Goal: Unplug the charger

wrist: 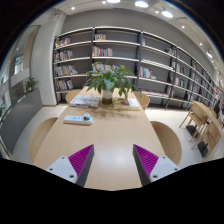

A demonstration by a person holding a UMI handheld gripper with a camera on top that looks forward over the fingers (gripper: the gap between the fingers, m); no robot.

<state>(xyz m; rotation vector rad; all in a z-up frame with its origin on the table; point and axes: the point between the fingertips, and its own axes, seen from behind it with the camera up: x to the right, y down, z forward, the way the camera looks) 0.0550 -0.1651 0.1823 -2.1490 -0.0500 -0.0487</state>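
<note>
My gripper (112,160) is open and empty above the near part of a light wooden table (110,135). Its purple pads (82,158) stand wide apart with bare tabletop between them. A flat white thing (78,119), perhaps a power strip or charger, lies on the table well beyond the fingers, to the left. I cannot make out a plug or a cable on it.
A potted green plant (108,80) stands at the table's far end, with papers or books (86,100) beside it. Chairs (168,140) stand round the table. Bookshelves (120,55) line the back wall. More tables and chairs (205,120) stand to the right.
</note>
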